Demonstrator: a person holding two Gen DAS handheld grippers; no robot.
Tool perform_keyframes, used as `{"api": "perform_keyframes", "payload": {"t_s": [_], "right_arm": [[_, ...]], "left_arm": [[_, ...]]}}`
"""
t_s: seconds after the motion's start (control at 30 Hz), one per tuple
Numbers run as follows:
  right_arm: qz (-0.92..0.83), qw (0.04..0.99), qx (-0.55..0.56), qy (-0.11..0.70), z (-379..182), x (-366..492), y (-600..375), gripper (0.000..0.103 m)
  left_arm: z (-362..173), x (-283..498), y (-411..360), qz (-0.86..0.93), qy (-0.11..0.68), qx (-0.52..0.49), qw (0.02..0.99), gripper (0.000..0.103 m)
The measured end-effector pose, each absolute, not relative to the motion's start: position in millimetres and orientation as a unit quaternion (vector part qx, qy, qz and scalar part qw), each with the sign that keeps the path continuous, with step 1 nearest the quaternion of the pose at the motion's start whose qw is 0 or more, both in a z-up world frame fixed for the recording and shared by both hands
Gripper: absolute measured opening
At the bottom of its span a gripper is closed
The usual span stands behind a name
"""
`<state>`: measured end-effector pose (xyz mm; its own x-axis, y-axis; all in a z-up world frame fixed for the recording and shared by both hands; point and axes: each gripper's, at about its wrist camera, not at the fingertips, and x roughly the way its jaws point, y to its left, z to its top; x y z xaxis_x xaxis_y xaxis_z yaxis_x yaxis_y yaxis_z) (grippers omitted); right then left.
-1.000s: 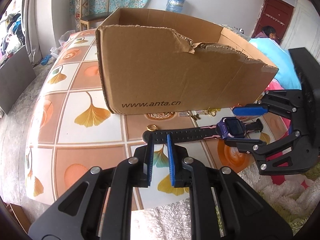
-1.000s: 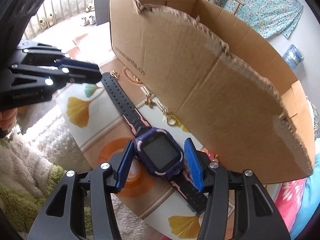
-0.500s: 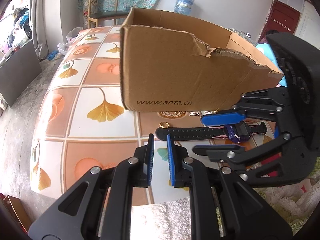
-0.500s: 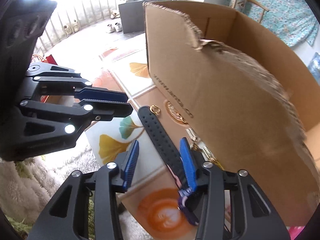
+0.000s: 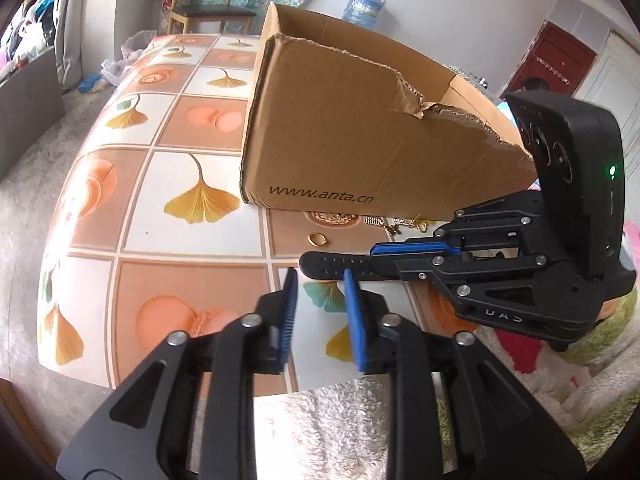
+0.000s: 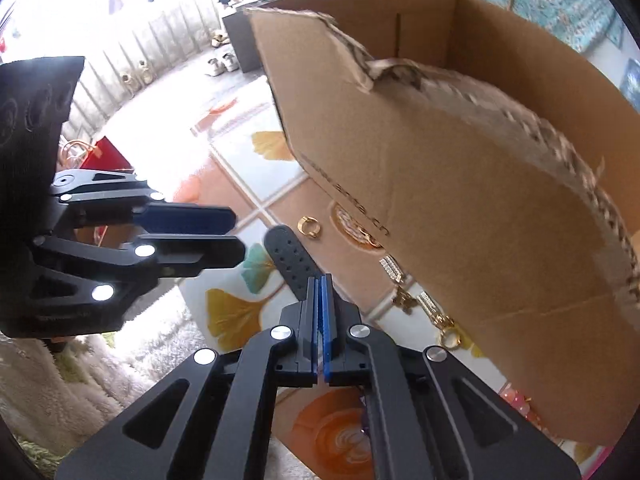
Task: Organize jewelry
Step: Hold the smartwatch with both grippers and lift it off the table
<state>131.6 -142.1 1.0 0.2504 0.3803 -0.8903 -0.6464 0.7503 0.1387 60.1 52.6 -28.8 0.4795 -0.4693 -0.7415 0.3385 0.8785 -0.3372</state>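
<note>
Right gripper [image 6: 319,280]: pads together, clamped on the black strap [image 6: 294,262] partway along its length; free strap end projecting beyond the tips, on or just above the table [image 5: 192,248], contact not determinable. Left gripper [image 5: 318,286]: jaws opening, nothing between them, tips just near of the strap end, not touching it. Strap lying across the near part of the table, just near of the box [image 5: 360,152]. Gold ring [image 5: 317,239] on the table between strap end and box. Chain pieces [image 6: 416,300] with gold clasps along the box's near wall, right of the ring. Box open-topped, near wall torn along its upper edge, contents not visible. White fleece [image 5: 360,408] at the table's near edge.
</note>
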Motion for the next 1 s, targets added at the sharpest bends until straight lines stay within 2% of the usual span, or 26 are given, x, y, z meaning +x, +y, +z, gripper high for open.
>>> {"api": "perform_keyframes", "payload": {"t_s": [0.13,0.2,0.23,0.3,0.33,0.8,1.0], "right_arm": [[0.323,0.789,-0.122,0.508,11.7,121.5,-148.8,0.002],[0.314,0.795,-0.115,0.505,18.9,116.2,-157.7,0.007],[0.308,0.798,-0.113,0.506,21.4,113.2,-162.7,0.011],[0.281,0.808,-0.114,0.505,25.1,106.6,-175.6,0.038],[0.274,0.811,-0.116,0.504,25.1,103.2,-180.0,0.041],[0.228,0.816,-0.193,0.496,-3.3,95.3,-196.0,0.052],[0.256,0.807,-0.136,0.515,-3.6,106.8,-214.6,0.05]], "left_arm": [[-27.9,61.8,52.0,-0.234,0.453,-0.07,0.857,0.025],[-27.6,62.2,50.3,-0.233,0.453,-0.068,0.858,0.025],[-27.6,62.4,49.1,-0.232,0.452,-0.066,0.859,0.025],[-28.8,64.6,46.3,-0.228,0.455,-0.062,0.859,0.025],[-29.2,64.0,47.4,-0.227,0.457,-0.062,0.858,0.025],[-27.6,69.1,32.2,-0.221,0.472,-0.054,0.852,0.025],[-22.6,61.2,24.4,-0.237,0.463,-0.04,0.853,0.025]]}}
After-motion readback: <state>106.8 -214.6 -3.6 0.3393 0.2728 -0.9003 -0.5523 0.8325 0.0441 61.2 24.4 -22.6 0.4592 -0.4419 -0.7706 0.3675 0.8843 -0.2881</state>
